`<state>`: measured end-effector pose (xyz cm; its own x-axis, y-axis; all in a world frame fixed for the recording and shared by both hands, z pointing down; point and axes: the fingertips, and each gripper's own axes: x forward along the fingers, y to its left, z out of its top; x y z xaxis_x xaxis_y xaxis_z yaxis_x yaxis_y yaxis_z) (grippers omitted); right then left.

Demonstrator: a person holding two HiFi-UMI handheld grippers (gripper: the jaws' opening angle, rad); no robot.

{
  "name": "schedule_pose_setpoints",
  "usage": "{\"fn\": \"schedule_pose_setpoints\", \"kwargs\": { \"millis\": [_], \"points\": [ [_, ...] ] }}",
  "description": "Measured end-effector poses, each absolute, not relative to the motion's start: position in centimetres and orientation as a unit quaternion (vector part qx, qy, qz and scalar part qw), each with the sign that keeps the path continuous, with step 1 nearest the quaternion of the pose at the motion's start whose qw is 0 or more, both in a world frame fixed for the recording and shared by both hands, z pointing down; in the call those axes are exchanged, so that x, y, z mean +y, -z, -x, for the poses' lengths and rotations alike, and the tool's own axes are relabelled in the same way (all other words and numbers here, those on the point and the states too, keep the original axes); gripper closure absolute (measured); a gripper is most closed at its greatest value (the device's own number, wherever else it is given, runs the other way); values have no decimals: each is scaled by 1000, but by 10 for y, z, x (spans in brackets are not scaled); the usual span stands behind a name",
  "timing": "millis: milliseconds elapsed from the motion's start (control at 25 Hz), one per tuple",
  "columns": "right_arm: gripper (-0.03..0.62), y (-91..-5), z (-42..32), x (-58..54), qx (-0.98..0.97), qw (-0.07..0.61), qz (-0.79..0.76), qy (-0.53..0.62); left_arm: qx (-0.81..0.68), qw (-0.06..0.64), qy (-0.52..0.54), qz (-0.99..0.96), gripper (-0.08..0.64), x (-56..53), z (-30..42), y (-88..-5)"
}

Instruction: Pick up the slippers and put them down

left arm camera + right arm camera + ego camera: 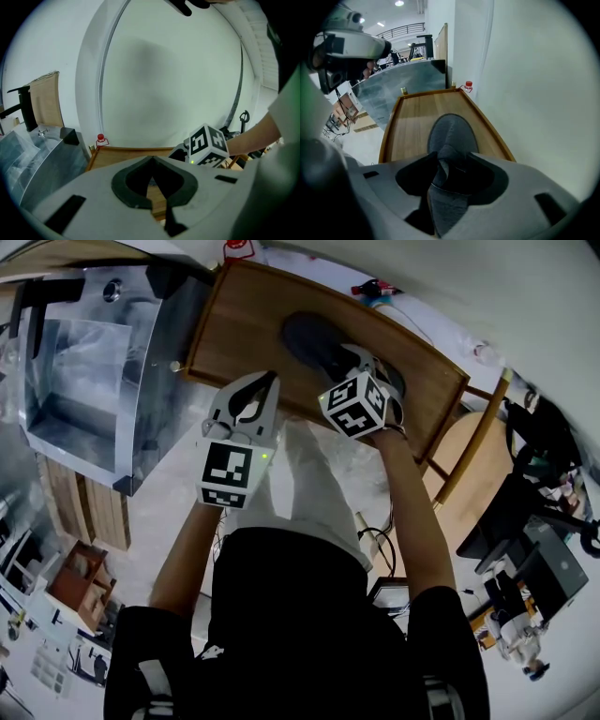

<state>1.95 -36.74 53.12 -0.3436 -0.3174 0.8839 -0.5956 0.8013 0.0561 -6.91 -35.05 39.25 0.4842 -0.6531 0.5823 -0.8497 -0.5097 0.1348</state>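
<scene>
One grey slipper [314,341] lies on the wooden table [239,329], its toe pointing away from me. In the right gripper view the slipper [450,131] fills the middle of the table [408,126], and its near upper edge stands folded between the jaws. My right gripper [452,160] is shut on that edge; in the head view the right gripper [370,371] sits over the slipper's near end. My left gripper [267,382] hovers at the table's front edge, left of the slipper. Its jaw tips meet with nothing between them [152,160]. I see no second slipper.
A metal cabinet [84,371] stands left of the table. A red-capped bottle [468,85] sits at the table's far corner by the white wall. A wooden chair [473,451] and cluttered gear are to the right. The right gripper's marker cube [206,145] shows in the left gripper view.
</scene>
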Motion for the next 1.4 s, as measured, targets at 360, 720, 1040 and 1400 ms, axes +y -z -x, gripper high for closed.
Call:
{"fn": "schedule_pose_setpoints", "kwargs": {
  "millis": [360,720,1040,1400],
  "points": [
    [525,-536,-21,-368,-802,509,-282,-129,-454,214,-245,-830,554,-345,74,-400],
    [574,-534,-20,-365,-807,502,-272,-150,-456,213,-246,-828,554,-346,72,-403],
    [580,-517,-25,-366,-805,496,-289,-150,-453,202,-245,-833,554,-349,72,-394],
    [583,-474,-28,-363,-808,464,-334,-144,-442,190,-235,-845,554,-343,67,-374]
  ]
}}
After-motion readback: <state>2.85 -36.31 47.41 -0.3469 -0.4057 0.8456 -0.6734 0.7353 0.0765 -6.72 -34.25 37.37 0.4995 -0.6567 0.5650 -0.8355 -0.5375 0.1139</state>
